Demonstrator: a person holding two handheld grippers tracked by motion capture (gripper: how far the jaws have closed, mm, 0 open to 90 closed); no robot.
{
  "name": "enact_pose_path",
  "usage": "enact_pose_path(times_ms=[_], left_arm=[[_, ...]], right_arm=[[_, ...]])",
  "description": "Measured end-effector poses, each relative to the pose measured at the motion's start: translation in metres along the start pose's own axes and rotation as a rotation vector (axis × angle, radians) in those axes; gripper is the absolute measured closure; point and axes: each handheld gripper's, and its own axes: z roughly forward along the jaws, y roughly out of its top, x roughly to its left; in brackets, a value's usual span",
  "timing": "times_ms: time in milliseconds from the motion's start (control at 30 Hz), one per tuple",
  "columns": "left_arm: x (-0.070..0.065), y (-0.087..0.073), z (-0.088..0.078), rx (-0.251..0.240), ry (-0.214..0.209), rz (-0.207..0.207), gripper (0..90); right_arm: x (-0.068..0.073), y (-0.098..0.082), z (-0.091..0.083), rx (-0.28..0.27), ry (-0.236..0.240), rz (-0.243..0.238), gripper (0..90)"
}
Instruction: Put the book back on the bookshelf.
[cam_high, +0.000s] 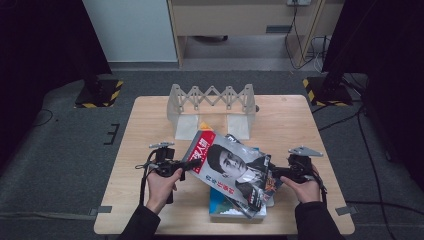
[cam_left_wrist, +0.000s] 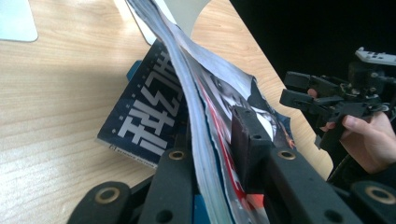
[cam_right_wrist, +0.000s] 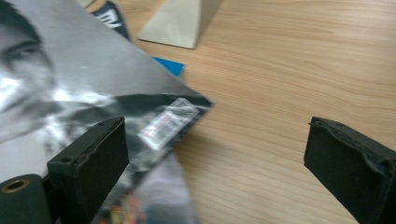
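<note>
the magazine (cam_high: 231, 170) with a face on its cover hangs tilted over the front of the table (cam_high: 150, 120), lifted off a blue book (cam_high: 220, 206) beneath. the left gripper (cam_high: 186, 164) pinches its left edge, pads (cam_left_wrist: 245, 135) pressing the pages. the right gripper (cam_high: 276, 172) stands wide open at its right corner, seemingly not touching it. a white rack (cam_high: 212, 107) stands behind.

black tongs (cam_high: 186, 165), brass rivets, trailing cables, dark sleeves (cam_high: 141, 223)

Red-and-grey magazine (cam_high: 231, 170), dark-blue book (cam_left_wrist: 149, 109)
</note>
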Motion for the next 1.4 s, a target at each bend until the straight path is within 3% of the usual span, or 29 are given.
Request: enact_pose_path(times_ms=[67,300,533,833,1400], left_arm=[[-0.002,0.004,-0.001,-0.004,0.002,0.004,78.2],[-0.004,0.013,-0.005,-0.020,-0.007,0.019,80.4],[-0.010,0.022,-0.014,-0.068,-0.016,0.031,82.5],[-0.017,0.035,-0.017,-0.105,-0.035,0.022,85.4],[-0.038,0.063,-0.029,-0.147,-0.009,0.086,85.8]], right_arm=[[-0.010,-0.002,0.000,0.010,-0.010,0.014,6.7],[-0.025,-0.005,0.002,0.030,-0.036,0.022,7.9],[-0.047,-0.013,0.006,0.091,-0.082,0.028,7.2],[-0.050,-0.016,0.010,0.117,-0.094,0.007,6.6],[-0.063,-0.027,0.023,0.178,-0.118,0.004,5.8]])
